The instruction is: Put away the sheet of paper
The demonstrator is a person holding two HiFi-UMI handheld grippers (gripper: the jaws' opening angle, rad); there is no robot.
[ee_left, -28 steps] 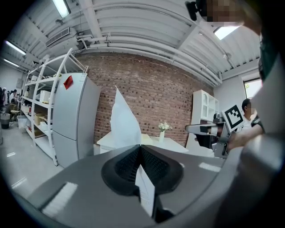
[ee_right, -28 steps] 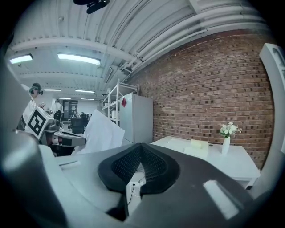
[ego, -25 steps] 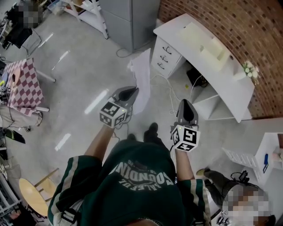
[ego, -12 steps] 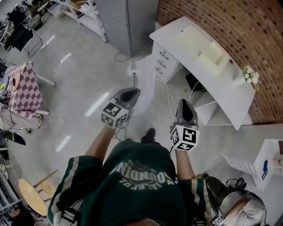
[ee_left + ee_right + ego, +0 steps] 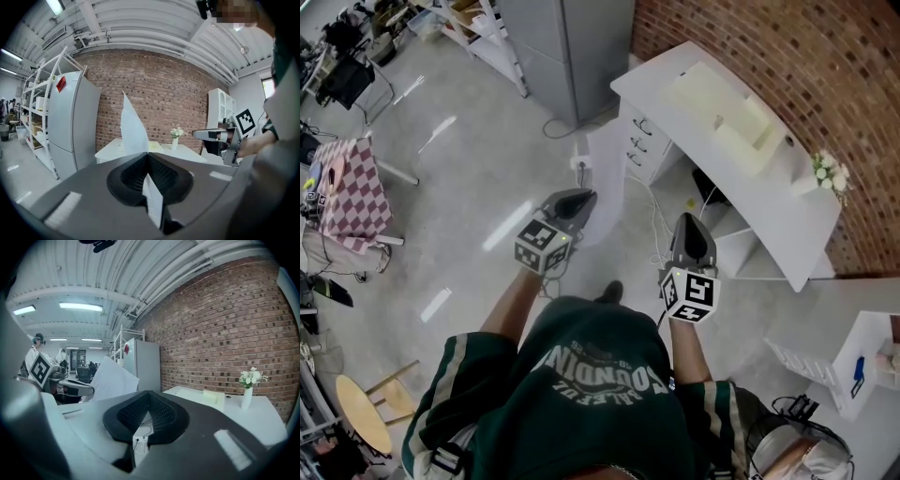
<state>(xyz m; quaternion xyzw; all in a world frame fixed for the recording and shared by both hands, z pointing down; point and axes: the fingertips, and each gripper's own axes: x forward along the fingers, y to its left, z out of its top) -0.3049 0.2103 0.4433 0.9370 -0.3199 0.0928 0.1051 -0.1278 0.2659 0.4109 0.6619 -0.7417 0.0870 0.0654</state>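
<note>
One sheet of paper [image 5: 132, 129], nipped by its lower edge in the left gripper [image 5: 148, 155]. Its fingers [image 5: 127, 174] are pressed tight on the sheet, so it stands up past the fingertips and flops free ahead, clear of the floor. That reads as a carry grip, not a placing one. On the right gripper [image 5: 149, 392] the fingers [image 5: 133, 412] are closed tip to tip with nothing between them, only floor and a cable showing through the gap behind. It is probably kept free for a drawer or to steady the sheet. It sits beside the left one, well apart. Ahead and right of both sets of fingers: one white bench [image 5: 787, 202] against the brick wall, one drawer unit [image 5: 642, 141] under its near end, one vase of flowers [image 5: 247, 390] on top. The sheet is not yet at the bench. Count: two grippers, one sheet, one bench, one vase.
</note>
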